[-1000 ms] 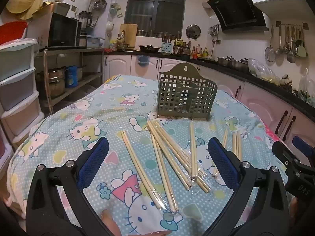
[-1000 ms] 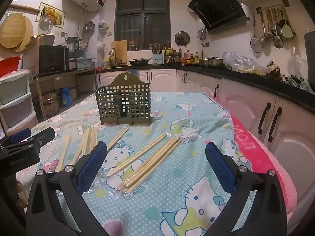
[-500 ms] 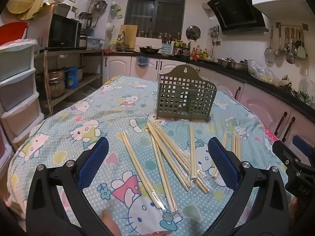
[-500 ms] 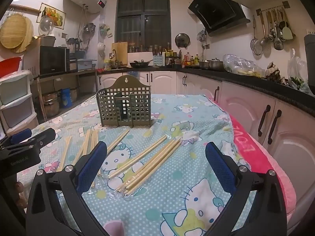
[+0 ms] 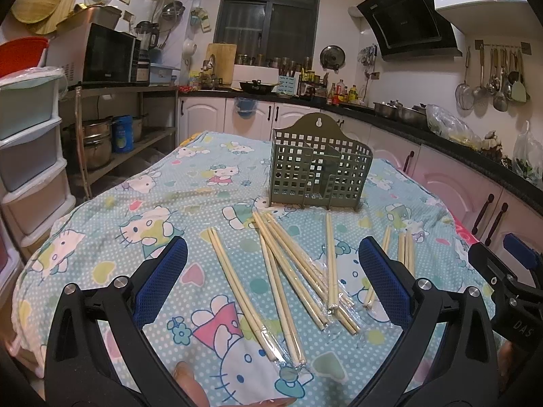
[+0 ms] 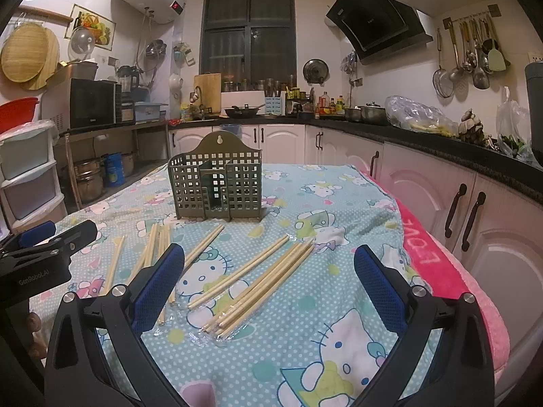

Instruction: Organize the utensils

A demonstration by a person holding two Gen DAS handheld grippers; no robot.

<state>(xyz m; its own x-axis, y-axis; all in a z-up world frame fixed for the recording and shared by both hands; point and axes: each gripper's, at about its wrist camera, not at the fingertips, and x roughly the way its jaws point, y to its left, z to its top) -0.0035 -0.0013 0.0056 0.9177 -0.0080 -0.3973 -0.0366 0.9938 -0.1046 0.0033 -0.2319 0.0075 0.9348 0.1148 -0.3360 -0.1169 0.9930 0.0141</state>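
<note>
- Nothing on the bench (image 5: 112, 210) has shifted; both tools have barely moved.
- Left tool (image 5: 273, 264) and right tool (image 6: 269, 268) gape apart, empty, above loose chopsticks (image 5: 298, 268).
- Green basket (image 5: 319, 169) stands upright behind.

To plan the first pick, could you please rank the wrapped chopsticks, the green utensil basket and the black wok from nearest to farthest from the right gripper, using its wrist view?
1. Wrapped chopsticks, on the tablecloth between the right gripper fingers.
2. Green utensil basket, upright mid-table.
3. Black wok, on the far counter.
</note>
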